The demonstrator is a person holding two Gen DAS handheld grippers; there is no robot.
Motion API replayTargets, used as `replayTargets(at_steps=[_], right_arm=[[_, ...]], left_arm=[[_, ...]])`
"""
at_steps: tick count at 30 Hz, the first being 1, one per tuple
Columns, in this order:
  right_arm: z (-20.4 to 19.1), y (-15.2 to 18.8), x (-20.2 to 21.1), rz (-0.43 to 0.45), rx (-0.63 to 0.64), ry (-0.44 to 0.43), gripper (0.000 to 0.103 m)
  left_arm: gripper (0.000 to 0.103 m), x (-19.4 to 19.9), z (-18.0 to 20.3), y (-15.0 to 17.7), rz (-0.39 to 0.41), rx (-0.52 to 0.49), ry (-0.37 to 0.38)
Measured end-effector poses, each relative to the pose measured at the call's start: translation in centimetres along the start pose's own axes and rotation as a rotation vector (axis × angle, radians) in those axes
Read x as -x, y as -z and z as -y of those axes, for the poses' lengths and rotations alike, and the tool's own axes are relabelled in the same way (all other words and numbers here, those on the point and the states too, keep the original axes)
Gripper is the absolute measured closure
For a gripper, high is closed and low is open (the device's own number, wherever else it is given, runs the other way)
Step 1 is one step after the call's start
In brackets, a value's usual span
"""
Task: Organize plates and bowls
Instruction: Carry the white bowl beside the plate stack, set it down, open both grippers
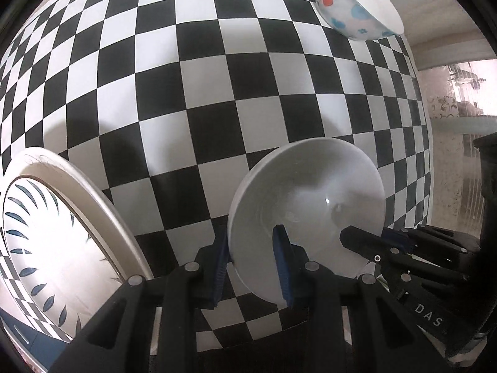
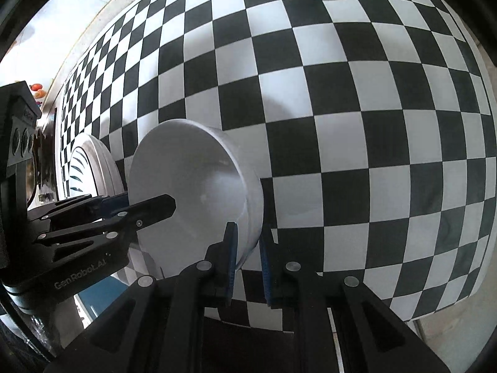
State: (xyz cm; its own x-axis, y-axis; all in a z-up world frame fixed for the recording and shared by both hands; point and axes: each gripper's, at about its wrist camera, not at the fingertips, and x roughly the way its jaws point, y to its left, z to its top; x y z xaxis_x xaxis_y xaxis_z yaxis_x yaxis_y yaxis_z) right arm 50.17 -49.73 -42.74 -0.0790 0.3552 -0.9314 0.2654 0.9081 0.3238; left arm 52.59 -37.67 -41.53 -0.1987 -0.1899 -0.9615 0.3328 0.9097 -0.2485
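The white bowl hung above the checkered tablecloth, tipped so its mouth faced back toward the grippers. The left gripper clamped one side of the rim, the right gripper the other (blue pads both). A leaf-patterned plate lay left; a flowered bowl sat far off.

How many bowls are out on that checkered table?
2. A plain white bowl is gripped by both tools near the front; a flowered bowl sits at the far edge. Others may be out of view.
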Motion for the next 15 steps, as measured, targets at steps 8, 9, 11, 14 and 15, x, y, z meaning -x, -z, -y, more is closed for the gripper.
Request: replayTargets(at_steps=[8, 9, 11, 14, 15], right_arm=[[-0.7, -0.7, -0.7, -0.019, -0.009, -0.001, 0.088], [-0.5, -0.8, -0.6, -0.022, -0.011, -0.005, 0.088], [-0.1, -0.9, -0.5, -0.032, -0.019, -0.021, 0.088], [1.1, -1.0, 0.7, -0.027, -0.033, -0.034, 0.087], [1.4, -1.0, 1.3, -0.017, -0.040, -0.043, 0.087]], left_arm=[[0.077, 0.3, -0.5, 0.0, -0.002, 0.014, 0.010], [0.077, 0.3, -0.7, 0.0, -0.006, 0.018, 0.015], [0.077, 0.6, -1.1, -0.1, -0.019, 0.030, 0.019], [0.077, 2.2, -1.5, 0.1, 0.009, 0.043, 0.002], [0.077, 3.1, -1.6, 0.1, 0.023, 0.044, -0.005]])
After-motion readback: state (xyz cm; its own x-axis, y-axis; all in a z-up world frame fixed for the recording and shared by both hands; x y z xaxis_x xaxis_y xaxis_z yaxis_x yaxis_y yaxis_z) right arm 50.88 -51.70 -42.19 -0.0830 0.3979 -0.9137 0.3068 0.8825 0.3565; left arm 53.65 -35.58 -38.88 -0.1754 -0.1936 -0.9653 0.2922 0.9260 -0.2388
